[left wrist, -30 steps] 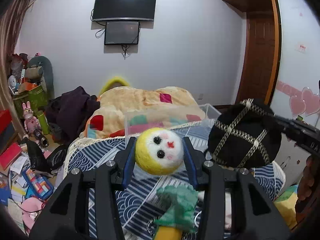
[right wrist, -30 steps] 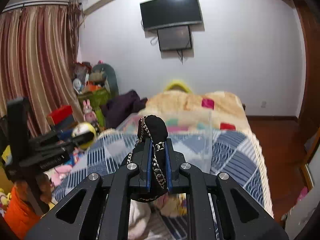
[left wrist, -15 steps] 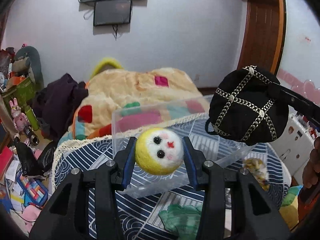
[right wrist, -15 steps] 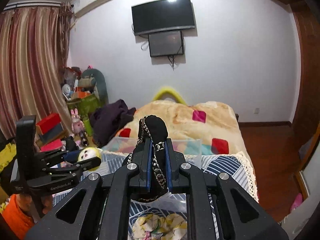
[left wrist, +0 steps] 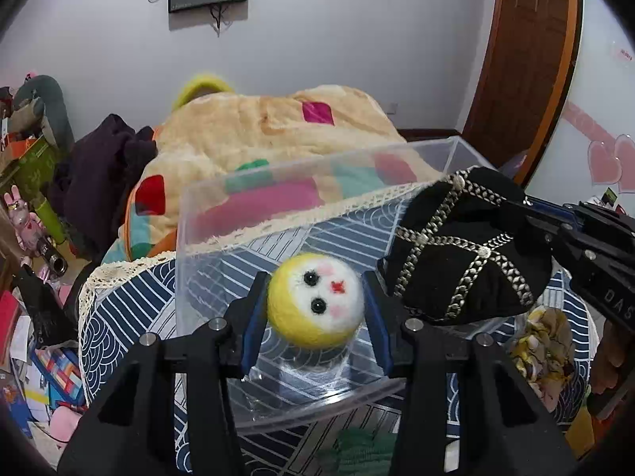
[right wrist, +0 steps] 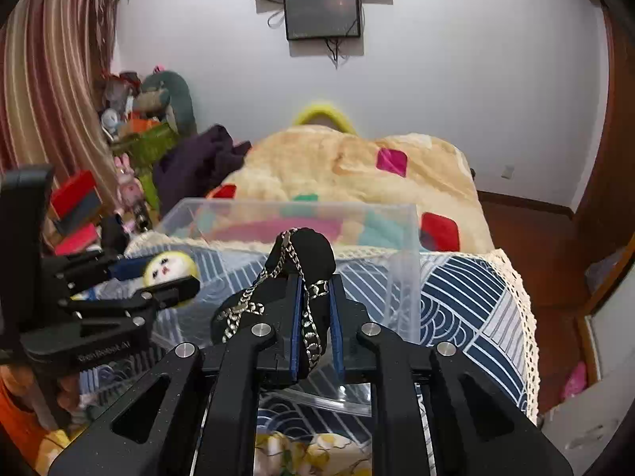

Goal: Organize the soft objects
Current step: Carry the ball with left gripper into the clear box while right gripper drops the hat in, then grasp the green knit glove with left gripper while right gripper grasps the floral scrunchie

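Note:
My left gripper (left wrist: 315,309) is shut on a yellow and white plush ball with a face (left wrist: 315,305) and holds it over the clear plastic bin (left wrist: 301,408). My right gripper (right wrist: 314,301) is shut on a black pouch with silver chains (right wrist: 305,254), also over the bin (right wrist: 405,277). In the left wrist view the pouch (left wrist: 464,254) hangs to the right of the ball. In the right wrist view the ball (right wrist: 168,267) and the left gripper (right wrist: 158,281) are at the left.
The bin stands on a bed with a blue patterned cover (left wrist: 119,317). A beige quilt (left wrist: 278,119) lies behind it. A yellow floral fabric (left wrist: 543,341) and a green soft thing (left wrist: 357,448) lie near the bin. Toys and clutter (left wrist: 31,238) crowd the floor at left.
Both grippers have moved forward and down with their objects, from in front of the bin to over its open top. The bin now looks much closer.

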A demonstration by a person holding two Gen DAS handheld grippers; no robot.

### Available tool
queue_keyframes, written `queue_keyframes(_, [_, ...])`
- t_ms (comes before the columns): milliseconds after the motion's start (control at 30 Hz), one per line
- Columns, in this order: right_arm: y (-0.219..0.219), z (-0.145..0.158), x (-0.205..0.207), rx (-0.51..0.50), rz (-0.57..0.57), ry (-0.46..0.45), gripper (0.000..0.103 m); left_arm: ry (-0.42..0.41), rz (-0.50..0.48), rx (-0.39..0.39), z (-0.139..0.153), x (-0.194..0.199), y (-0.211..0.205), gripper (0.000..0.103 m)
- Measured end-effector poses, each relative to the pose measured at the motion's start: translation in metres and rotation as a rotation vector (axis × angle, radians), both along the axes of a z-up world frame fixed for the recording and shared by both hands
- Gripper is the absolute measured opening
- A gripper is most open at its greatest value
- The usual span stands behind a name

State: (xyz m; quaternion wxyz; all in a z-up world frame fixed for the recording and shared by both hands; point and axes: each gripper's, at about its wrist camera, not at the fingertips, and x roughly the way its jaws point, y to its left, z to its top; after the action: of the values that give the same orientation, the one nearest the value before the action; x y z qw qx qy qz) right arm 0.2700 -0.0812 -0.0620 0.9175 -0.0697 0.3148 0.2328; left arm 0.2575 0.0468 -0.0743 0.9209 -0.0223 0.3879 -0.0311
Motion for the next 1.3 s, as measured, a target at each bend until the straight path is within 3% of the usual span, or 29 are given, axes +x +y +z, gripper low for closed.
queue_keyframes(167, [-0.002, -0.002, 0.001, -0.032, -0.008, 0.008, 0.02, 0.01, 0.003, -0.008, -0.001, 0.0, 0.002, 0.048])
queue_keyframes(233, [-0.006, 0.001, -0.002, -0.011, 0.001, 0.009, 0.035, 0.004, -0.002, -0.006, 0.001, -0.004, 0.001, 0.052])
queue_keyframes(333, [-0.01, 0.007, -0.009, 0.006, 0.005, -0.015, 0.049, -0.019, -0.012, 0.004, 0.007, -0.012, -0.001, 0.06])
queue_keyframes(567, [-0.021, 0.028, -0.035, 0.034, -0.009, -0.104, 0.068, -0.093, -0.014, 0.035, 0.03, -0.041, -0.007, 0.08])
queue_keyframes(633, [-0.028, 0.03, -0.046, 0.056, -0.009, -0.121, 0.078, -0.118, -0.012, 0.033, 0.036, -0.052, -0.007, 0.088])
queue_keyframes(700, [-0.034, 0.03, -0.056, 0.078, -0.011, -0.129, 0.081, -0.137, -0.011, 0.02, 0.04, -0.065, -0.007, 0.094])
queue_keyframes(867, [-0.046, 0.023, -0.075, 0.08, -0.017, -0.125, 0.081, -0.135, -0.007, 0.012, 0.036, -0.09, -0.009, 0.095])
queue_keyframes(1300, [-0.059, -0.031, -0.094, 0.05, -0.017, 0.002, 0.081, -0.049, -0.012, -0.037, -0.018, -0.134, -0.015, 0.094])
